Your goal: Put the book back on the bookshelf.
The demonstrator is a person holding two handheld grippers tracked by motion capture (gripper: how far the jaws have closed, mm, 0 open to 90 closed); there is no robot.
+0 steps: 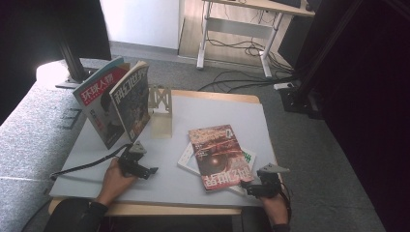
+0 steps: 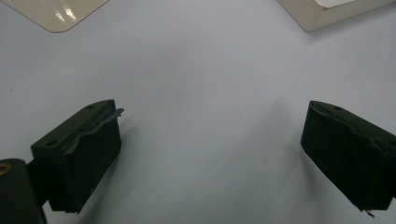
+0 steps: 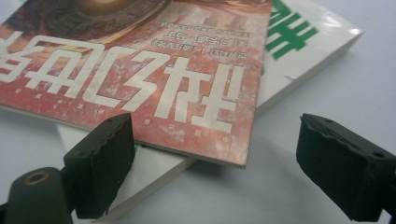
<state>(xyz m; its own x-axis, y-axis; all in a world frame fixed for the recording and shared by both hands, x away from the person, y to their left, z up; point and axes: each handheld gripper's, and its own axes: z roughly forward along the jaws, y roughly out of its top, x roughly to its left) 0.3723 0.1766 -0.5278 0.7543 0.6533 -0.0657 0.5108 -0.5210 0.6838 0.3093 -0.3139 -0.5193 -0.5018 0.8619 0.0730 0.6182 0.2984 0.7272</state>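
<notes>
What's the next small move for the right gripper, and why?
Probably ease the right gripper forward so its open jaws straddle the near corner of the red magazine, then close. That corner overhangs the white book beneath it, and nothing sits between the jaws yet.

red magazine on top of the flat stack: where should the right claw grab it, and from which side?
Probably the near corner of the red magazine, approached low from the person's side. That corner juts past the white book beneath, so one jaw could likely slip under the overhang. The right claw already stands open at that corner, touching nothing.
</notes>
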